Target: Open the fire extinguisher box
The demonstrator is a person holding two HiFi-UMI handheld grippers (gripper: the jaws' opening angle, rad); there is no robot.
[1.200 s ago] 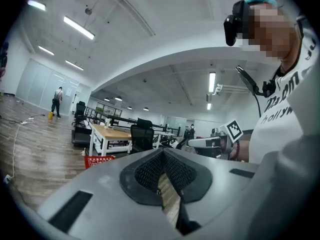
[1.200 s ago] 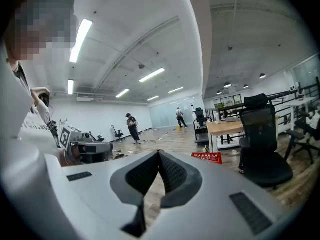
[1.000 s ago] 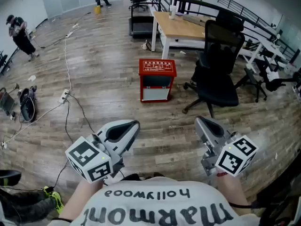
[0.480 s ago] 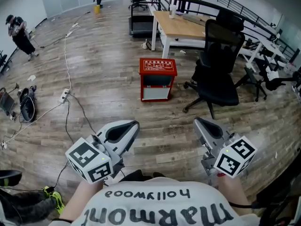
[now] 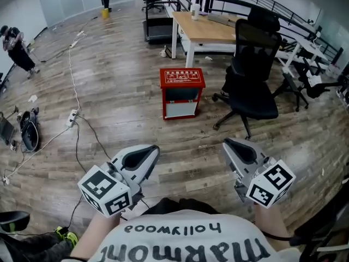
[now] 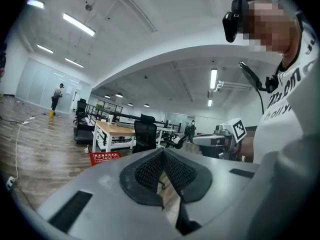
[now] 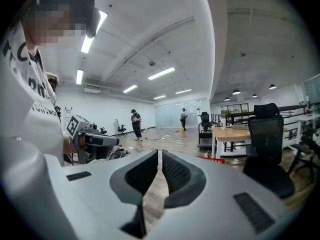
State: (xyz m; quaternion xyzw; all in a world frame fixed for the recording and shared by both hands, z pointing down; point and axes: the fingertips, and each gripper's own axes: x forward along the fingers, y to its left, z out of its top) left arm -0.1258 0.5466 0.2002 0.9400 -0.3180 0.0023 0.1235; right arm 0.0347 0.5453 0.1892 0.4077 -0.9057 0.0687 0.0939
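A red fire extinguisher box with a white front panel stands on the wood floor ahead of me, its lid down. It shows small and red in the left gripper view and as a red sliver in the right gripper view. My left gripper is held low at the left, well short of the box, jaws shut on nothing. My right gripper is at the right, also shut and empty. Each gripper appears in the other's view: the right gripper and the left gripper.
A black office chair stands just right of the box. A wooden desk is behind it. Cables and a power strip trail across the floor at the left. People stand far off at the back left.
The view has shifted slightly forward and the box sits a little nearer. Both grippers stay low and shut.
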